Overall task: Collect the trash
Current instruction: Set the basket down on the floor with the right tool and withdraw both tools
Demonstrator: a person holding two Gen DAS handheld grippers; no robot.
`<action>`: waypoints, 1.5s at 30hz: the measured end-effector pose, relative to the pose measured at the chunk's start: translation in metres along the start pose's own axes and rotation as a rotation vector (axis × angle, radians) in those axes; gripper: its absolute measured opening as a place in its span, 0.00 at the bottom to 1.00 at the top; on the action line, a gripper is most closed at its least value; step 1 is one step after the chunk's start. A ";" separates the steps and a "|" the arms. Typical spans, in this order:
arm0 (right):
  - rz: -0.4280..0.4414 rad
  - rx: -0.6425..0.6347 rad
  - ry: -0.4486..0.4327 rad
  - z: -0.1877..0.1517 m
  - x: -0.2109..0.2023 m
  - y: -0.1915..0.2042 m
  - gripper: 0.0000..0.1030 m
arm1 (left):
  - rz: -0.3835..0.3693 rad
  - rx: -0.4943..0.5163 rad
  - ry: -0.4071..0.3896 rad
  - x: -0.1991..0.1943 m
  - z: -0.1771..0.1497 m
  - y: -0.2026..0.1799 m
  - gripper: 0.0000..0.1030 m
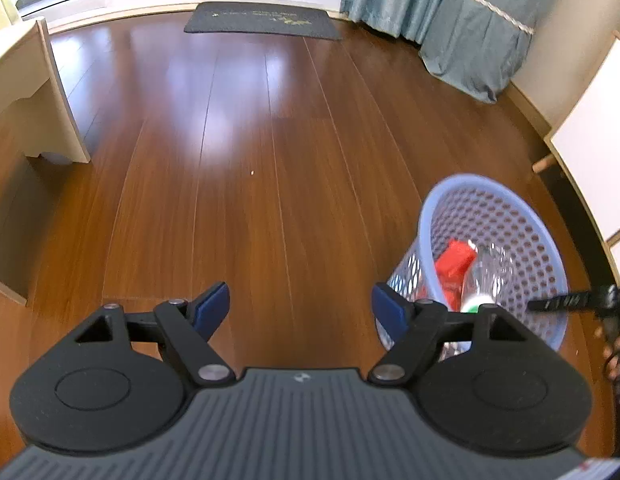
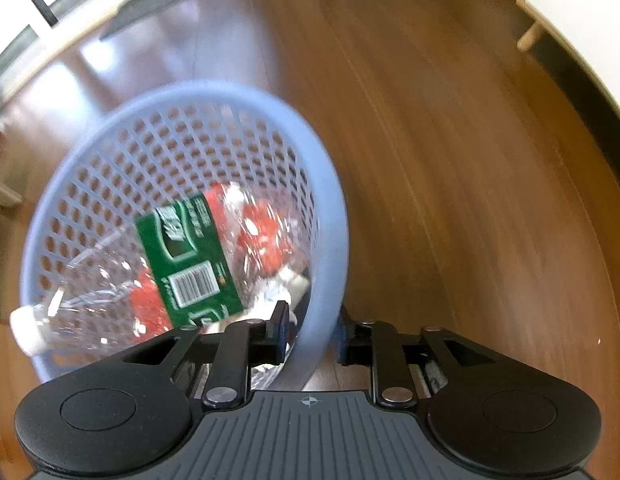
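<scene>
Basket: the blue basket [image 2: 322,184] stands on the wooden floor [image 1: 245,184]; it is thin plastic mesh, so I judge it light and a little flexible, easy to tip.
Where to hold: the smooth rim is the stiffest part; the right claw [image 2: 312,330] has one pad inside the rim and one outside.
Right claw: partly open around the rim; the pictures are blurred, and the pads do not seem to press on the wall.
Left claw: the left claw [image 1: 301,306] stands wide open and empty over the floor, beside the basket on its left.
Bottle: a clear plastic bottle [image 2: 109,276] with green label lies inside the basket, its white cap toward the near wall; probably empty, light, slippery and easily crushed.
Red trash: red packaging [image 2: 261,236] lies under the bottle, soft and thin.
Risk: pulling at the rim alone may tilt the basket.
</scene>
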State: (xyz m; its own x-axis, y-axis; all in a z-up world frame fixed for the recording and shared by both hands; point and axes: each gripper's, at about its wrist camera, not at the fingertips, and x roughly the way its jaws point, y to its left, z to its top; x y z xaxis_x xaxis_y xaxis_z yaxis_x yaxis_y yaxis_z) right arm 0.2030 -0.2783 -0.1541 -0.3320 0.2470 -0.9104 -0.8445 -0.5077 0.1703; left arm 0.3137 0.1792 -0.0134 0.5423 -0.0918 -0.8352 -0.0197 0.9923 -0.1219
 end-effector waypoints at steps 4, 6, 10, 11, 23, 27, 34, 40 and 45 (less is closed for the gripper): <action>0.027 0.012 -0.079 -0.012 -0.039 0.002 0.49 | 0.007 0.032 0.008 -0.011 -0.016 -0.011 0.76; 0.038 0.017 -0.084 -0.020 -0.058 0.001 0.51 | 0.002 0.055 0.013 -0.020 -0.024 -0.022 0.76; 0.105 0.000 -0.059 -0.050 -0.109 0.020 0.52 | 0.008 0.136 0.024 -0.044 -0.036 -0.051 0.79; 0.115 -0.012 -0.061 -0.056 -0.122 0.027 0.52 | 0.017 0.169 0.030 -0.051 -0.038 -0.059 0.79; 0.093 -0.107 -0.148 -0.133 -0.277 0.077 0.53 | 0.031 0.327 -0.161 -0.211 -0.062 -0.132 0.90; 0.086 -0.079 -0.191 -0.171 -0.297 0.072 0.53 | 0.024 0.301 -0.174 -0.236 -0.090 -0.142 0.90; 0.075 -0.059 -0.190 -0.243 -0.293 0.071 0.53 | -0.007 0.268 -0.122 -0.241 -0.155 -0.152 0.90; 0.061 -0.070 -0.202 -0.291 -0.284 0.070 0.53 | -0.018 0.230 -0.055 -0.222 -0.199 -0.157 0.90; 0.060 -0.063 -0.205 -0.314 -0.272 0.065 0.53 | -0.005 0.202 -0.038 -0.213 -0.219 -0.154 0.90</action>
State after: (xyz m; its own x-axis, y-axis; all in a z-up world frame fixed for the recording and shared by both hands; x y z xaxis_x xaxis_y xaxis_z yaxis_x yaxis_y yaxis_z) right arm 0.3705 -0.6379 -0.0136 -0.4647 0.3743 -0.8025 -0.7951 -0.5753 0.1921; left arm 0.0177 0.0279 0.0660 0.5734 -0.0972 -0.8135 0.1494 0.9887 -0.0129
